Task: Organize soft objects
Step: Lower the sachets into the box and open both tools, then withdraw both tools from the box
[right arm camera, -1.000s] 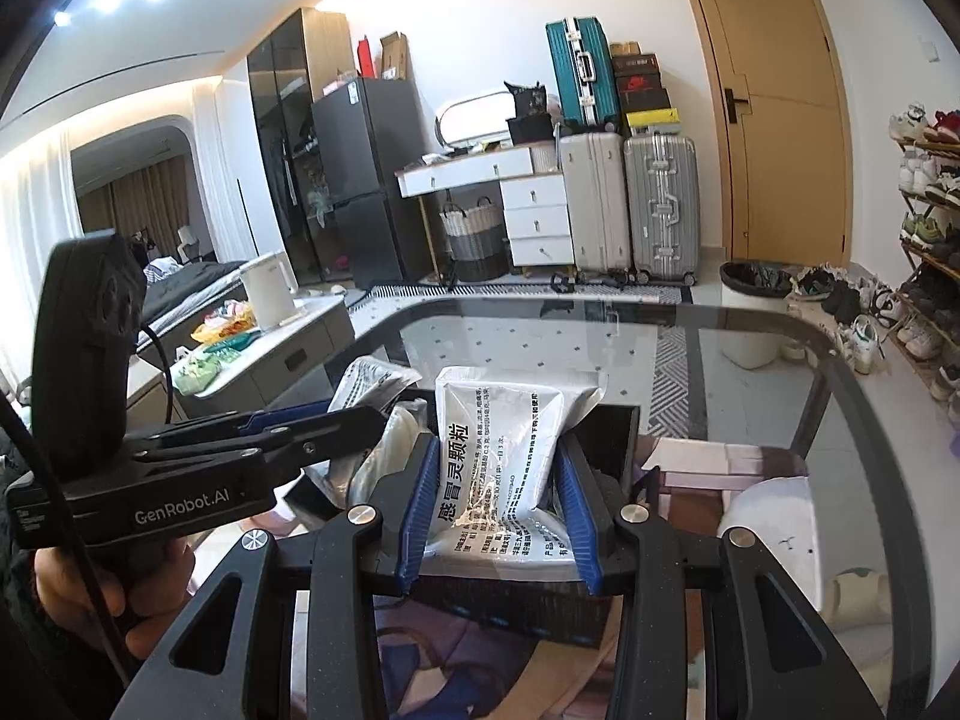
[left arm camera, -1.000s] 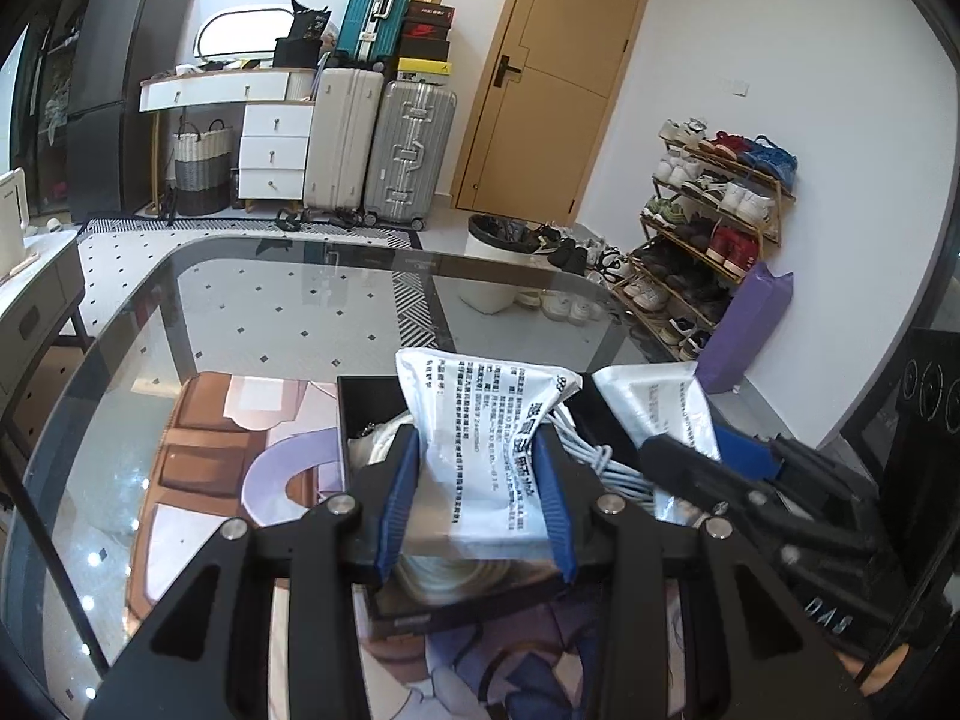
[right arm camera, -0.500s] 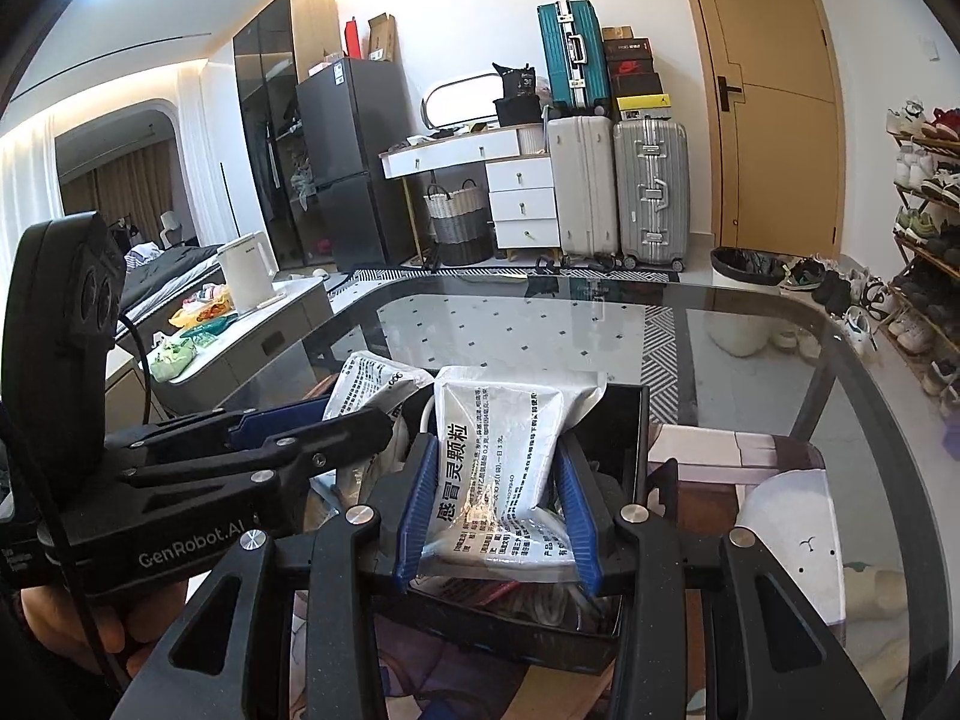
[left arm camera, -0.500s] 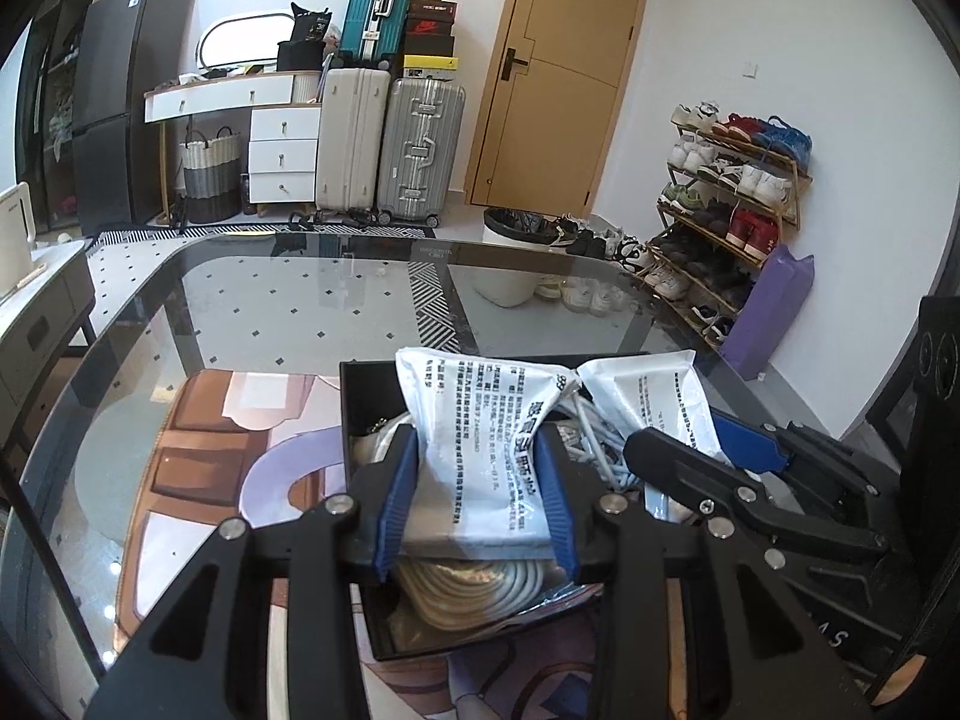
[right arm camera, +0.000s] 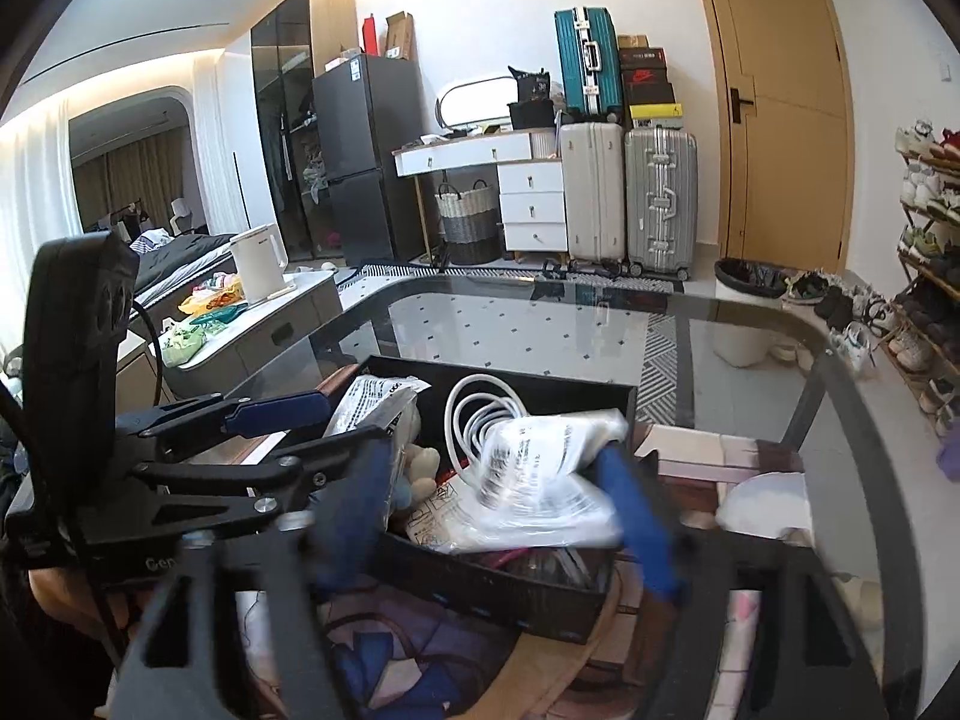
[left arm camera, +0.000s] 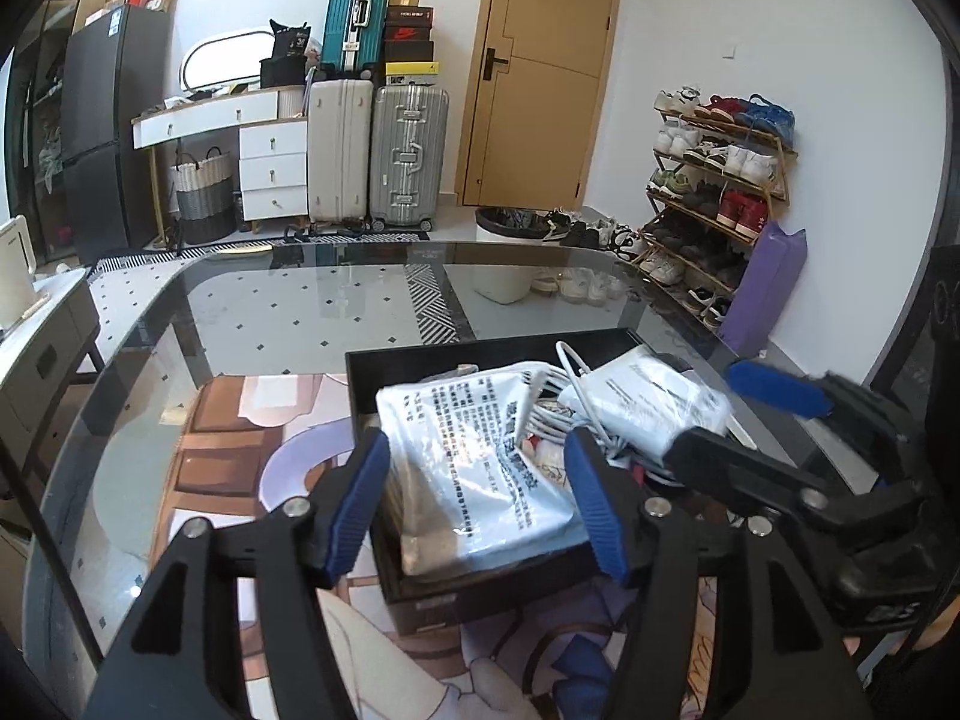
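Observation:
A black box (left arm camera: 480, 349) sits on the glass table, holding a coiled white cable (left arm camera: 561, 414) and other items. One white printed packet (left arm camera: 480, 450) lies in it, between the blue pads of my left gripper (left arm camera: 480, 504). The jaws are opening and the pads stand clear of the packet. A second white packet (right arm camera: 540, 474), blurred, rests on the box's contents between the widening jaws of my right gripper (right arm camera: 498, 516), which no longer presses it. In the right wrist view the left gripper (right arm camera: 354, 420) is at the left of the box (right arm camera: 510, 376). A small plush toy (right arm camera: 420, 468) shows inside.
The box stands on a cartoon-print mat (left arm camera: 228, 450) on the dark-rimmed glass table (left arm camera: 312, 306). Beyond are suitcases (left arm camera: 408, 156), a door (left arm camera: 540, 72), a shoe rack (left arm camera: 714, 180) and a low cabinet with a white kettle (right arm camera: 258, 264). A hand holds the left gripper at lower left.
Both grippers spread their jaws and let go of their white packets. The packets, held upright before, have dropped flat into the black box.

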`<action>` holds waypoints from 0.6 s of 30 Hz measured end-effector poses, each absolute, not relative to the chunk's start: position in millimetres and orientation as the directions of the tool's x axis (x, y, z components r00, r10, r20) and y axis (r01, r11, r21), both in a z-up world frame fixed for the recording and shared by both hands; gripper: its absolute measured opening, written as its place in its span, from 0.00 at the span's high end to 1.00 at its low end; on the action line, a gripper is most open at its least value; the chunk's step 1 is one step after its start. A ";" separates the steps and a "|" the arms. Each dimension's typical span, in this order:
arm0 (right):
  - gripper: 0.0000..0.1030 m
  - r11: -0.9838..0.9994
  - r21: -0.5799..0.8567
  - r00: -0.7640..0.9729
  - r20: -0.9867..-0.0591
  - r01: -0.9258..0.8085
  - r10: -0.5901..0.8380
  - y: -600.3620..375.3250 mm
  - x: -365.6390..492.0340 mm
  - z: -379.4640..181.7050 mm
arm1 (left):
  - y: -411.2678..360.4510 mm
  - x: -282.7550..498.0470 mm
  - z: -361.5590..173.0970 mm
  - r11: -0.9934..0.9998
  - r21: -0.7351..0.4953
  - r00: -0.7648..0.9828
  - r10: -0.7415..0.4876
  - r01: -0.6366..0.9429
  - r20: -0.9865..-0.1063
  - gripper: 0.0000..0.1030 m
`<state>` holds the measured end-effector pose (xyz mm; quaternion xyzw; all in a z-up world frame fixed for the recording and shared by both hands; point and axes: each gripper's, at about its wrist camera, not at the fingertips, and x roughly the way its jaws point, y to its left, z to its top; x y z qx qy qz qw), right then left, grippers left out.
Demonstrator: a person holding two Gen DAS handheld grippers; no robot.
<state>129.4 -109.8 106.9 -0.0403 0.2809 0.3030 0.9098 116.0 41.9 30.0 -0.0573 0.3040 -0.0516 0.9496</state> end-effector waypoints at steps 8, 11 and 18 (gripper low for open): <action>0.01 0.822 0.040 0.694 -0.515 -0.567 0.504 -122.9 109.1 112.8 | 49.8 95.1 37.1 0.990 -0.138 0.832 -0.104 0.033 -0.545 0.04; 0.01 0.829 0.047 0.700 -0.510 -0.558 0.500 -128.3 104.2 112.3 | 52.5 89.6 37.1 0.993 -0.120 0.835 -0.078 0.014 -0.545 0.00; 0.01 0.837 0.072 0.715 -0.483 -0.543 0.505 -136.6 93.2 108.5 | 53.6 78.0 36.4 0.997 -0.083 0.841 -0.040 -0.005 -0.540 0.00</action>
